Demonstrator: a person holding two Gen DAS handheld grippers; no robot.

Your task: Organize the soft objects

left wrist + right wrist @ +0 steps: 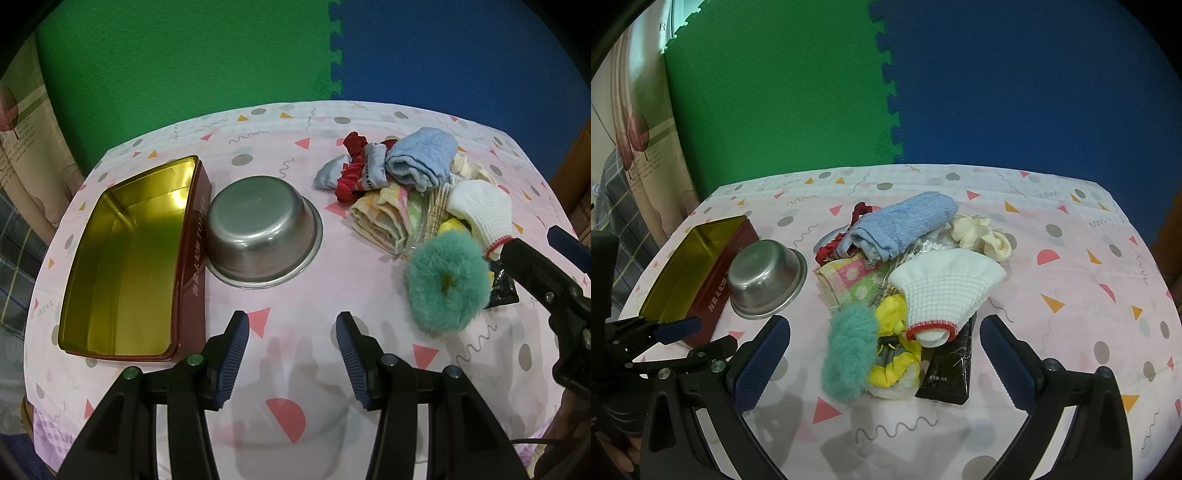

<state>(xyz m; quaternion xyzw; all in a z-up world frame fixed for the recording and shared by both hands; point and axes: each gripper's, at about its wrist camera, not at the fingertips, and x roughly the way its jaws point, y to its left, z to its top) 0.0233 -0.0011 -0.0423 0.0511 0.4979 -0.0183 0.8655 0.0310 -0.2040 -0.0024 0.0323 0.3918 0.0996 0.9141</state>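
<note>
Soft-goods pile, right half of my surface; both grippers wide open, holding nothing.

Items I log on the pink patterned tablecloth surface (pixel 295 302): fluffy teal fur scrunchie (pixel 849 350) at the pile's near left edge, white knitted glove with red cuff (pixel 945 291) resting on top, rolled light-blue towel (pixel 901 225) behind it, pink-and-green checked cloth (pixel 853 280), red satin scrunchie (pixel 351 173), cream scrunchie (pixel 982 232), yellow crumpled item (pixel 894 362), black flat packet (pixel 949 373). Left of the pile: upturned steel bowl (pixel 258 229) just beside open red tin box with gold interior (pixel 129 258). My left gripper (pixel 291 325) hovers near the bowl; my right gripper (pixel 884 343) straddles the pile's near edge.
</note>
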